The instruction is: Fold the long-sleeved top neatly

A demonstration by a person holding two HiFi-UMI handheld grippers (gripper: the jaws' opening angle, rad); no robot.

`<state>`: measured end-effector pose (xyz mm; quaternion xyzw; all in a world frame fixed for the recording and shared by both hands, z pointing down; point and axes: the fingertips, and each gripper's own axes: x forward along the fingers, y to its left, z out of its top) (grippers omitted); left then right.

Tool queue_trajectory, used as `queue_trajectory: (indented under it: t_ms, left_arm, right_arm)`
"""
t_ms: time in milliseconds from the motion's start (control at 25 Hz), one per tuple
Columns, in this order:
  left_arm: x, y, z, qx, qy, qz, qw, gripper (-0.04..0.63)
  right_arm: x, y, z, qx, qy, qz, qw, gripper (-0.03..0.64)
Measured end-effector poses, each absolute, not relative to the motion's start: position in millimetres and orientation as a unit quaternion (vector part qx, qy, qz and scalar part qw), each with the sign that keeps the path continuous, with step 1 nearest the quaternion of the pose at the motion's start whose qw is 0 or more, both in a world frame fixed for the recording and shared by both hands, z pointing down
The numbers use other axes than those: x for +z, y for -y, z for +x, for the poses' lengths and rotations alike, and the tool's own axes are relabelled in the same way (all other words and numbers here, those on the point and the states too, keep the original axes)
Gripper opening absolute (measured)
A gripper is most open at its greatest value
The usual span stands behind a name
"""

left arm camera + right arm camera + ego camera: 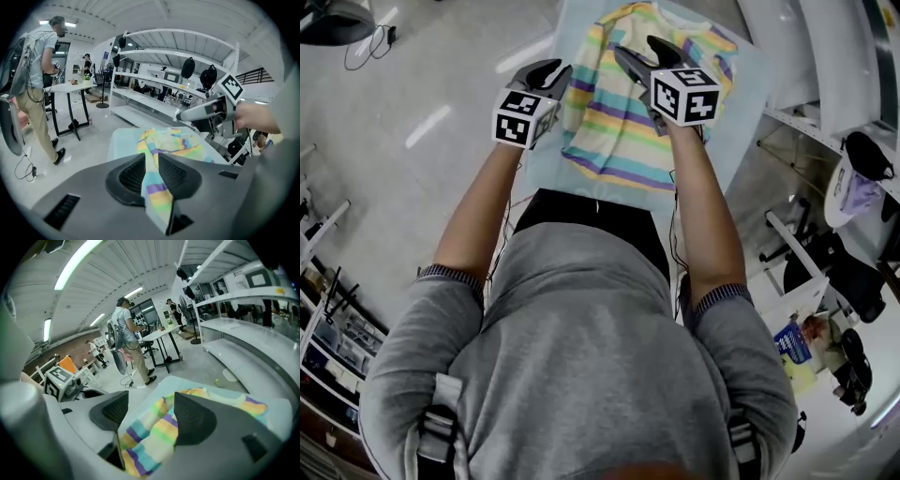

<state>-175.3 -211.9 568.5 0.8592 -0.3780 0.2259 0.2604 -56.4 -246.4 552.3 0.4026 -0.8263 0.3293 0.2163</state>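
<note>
Hanging just a crack apart, the left claw [151, 158] has a strip of the striped top [628, 112] running between its pads, not really pinched. The right claw [151, 404] gapes wide over a fold of the top and grips nothing. The top lies on the pale surface [748, 112]. It looks light and floppy, so a hem or sleeve edge is probably the best place to grab it.

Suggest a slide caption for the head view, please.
Overhead: left gripper and right gripper above a striped top on a pale blue table.
</note>
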Motion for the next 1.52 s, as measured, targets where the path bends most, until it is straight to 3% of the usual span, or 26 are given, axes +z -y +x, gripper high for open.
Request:
queue_trajectory:
  t_ms: [320, 800, 1080, 1520]
  left_arm:
    - [571.4, 146.9, -184.6, 0.236, 0.383, 0.848, 0.28, 0.152]
    - [550.8, 78.2, -194.1, 0.231, 0.417, 0.837, 0.268, 0.202]
    - [587.3, 60.3, -190.6, 0.242, 0.411, 0.826, 0.301, 0.296]
    - [655.5, 59.7, -197.3, 0.259, 0.426, 0.78, 0.378, 0.299]
  right_arm:
    - [508.4, 175.3, -75.5, 0.289, 0.855, 0.377, 0.205, 0.322]
    - [518.1, 78.1, -96.5, 0.275, 0.871, 0.354, 0.202, 0.328]
    - [535.4, 43.5, -97.2, 0.281, 0.864, 0.364, 0.204, 0.388]
    - [562.4, 12.3, -96.0, 0.304, 0.856, 0.353, 0.225, 0.4]
